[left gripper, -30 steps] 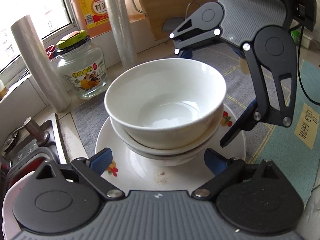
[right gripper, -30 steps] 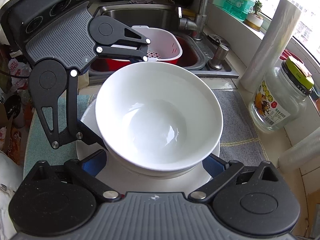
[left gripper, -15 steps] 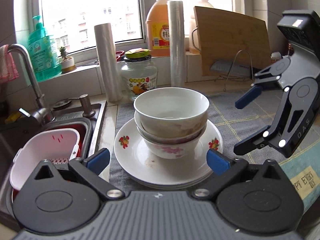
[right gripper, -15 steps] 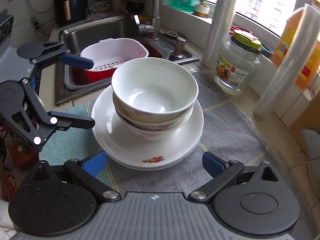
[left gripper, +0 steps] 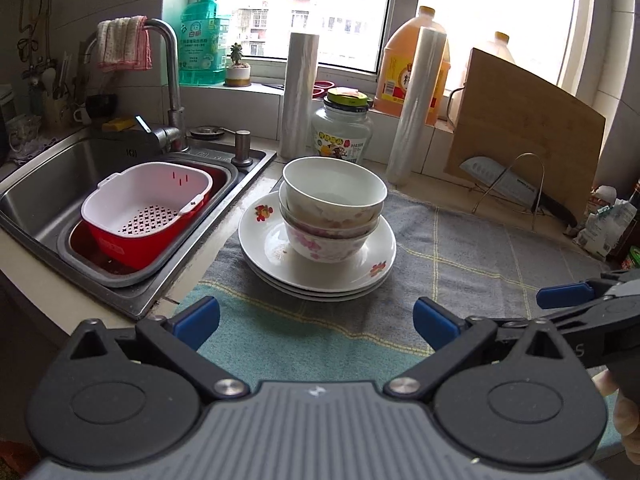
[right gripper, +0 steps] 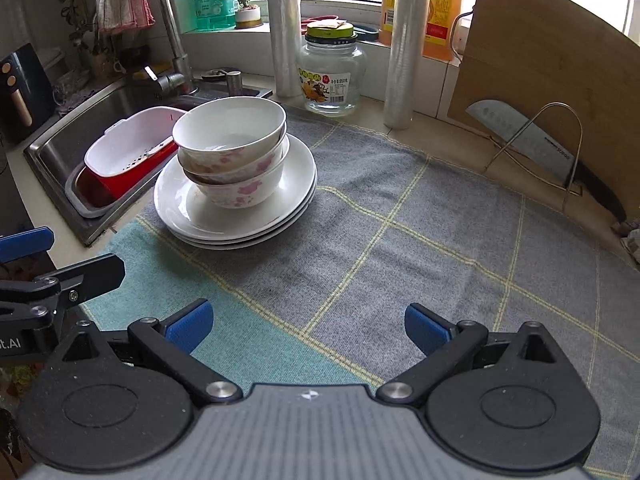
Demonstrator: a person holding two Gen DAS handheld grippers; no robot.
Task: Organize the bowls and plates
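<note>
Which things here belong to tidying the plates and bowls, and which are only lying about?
Belong to the job:
bowls, stacked on the plates
plates, piled on the cloth
left gripper and right gripper, both open and holding nothing

Lying about:
glass jar
cutting board
knife
colander in the sink
oil jug

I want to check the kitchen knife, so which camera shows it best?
The right wrist view: the knife shows large, blade leaning on the wire rack, its dark handle visible. In the left wrist view the knife is smaller and nearer the edge.
</note>
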